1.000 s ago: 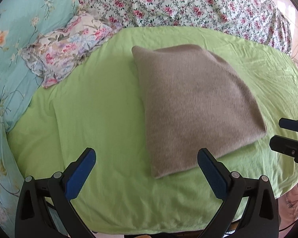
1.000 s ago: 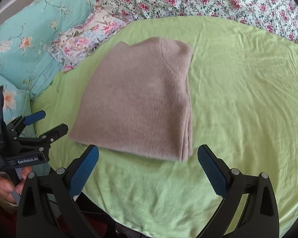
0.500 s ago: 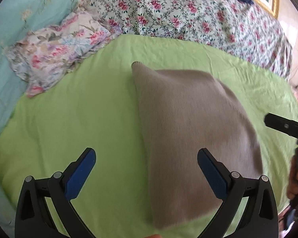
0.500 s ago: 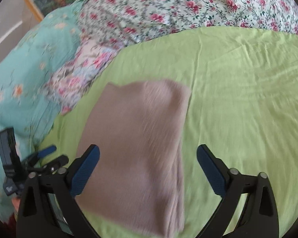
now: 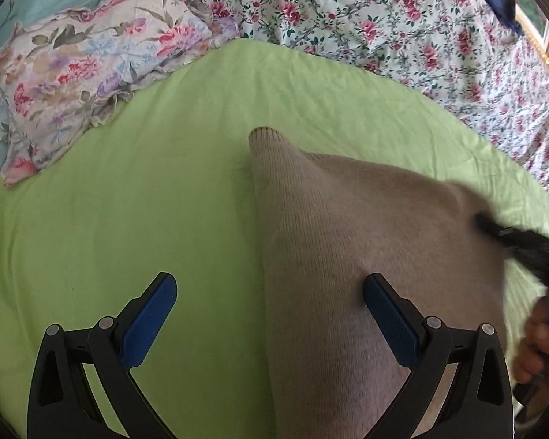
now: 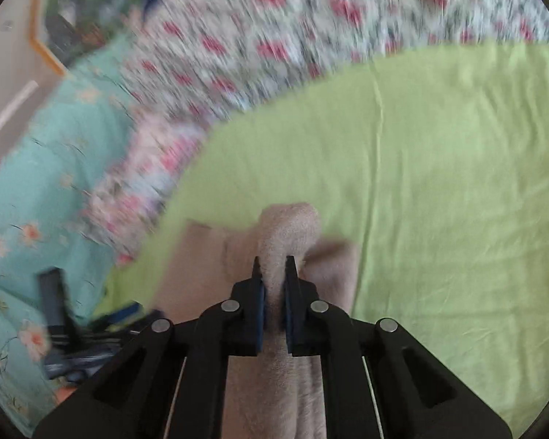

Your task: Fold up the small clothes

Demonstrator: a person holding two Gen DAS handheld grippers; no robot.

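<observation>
A folded taupe knit garment (image 5: 347, 256) lies on the green sheet (image 5: 128, 201). My left gripper (image 5: 269, 292) is open, low over the garment's left edge, one finger over the sheet and one over the knit. My right gripper (image 6: 273, 274) is shut on a bunched fold of the taupe garment (image 6: 289, 230) and lifts it off the sheet. In the left wrist view the right gripper (image 5: 494, 230) pinches the garment's right side. The right wrist view is motion-blurred.
A floral pillow (image 5: 73, 73) lies at the back left on the sheet. A rose-patterned quilt (image 5: 384, 29) runs along the back, teal bedding (image 6: 36, 183) at the left. The green sheet (image 6: 439, 183) stretches to the right of the garment.
Both grippers have moved forward and down to the garment. My right gripper went from open to shut on the garment's edge and pulled it up. The left stays open.
</observation>
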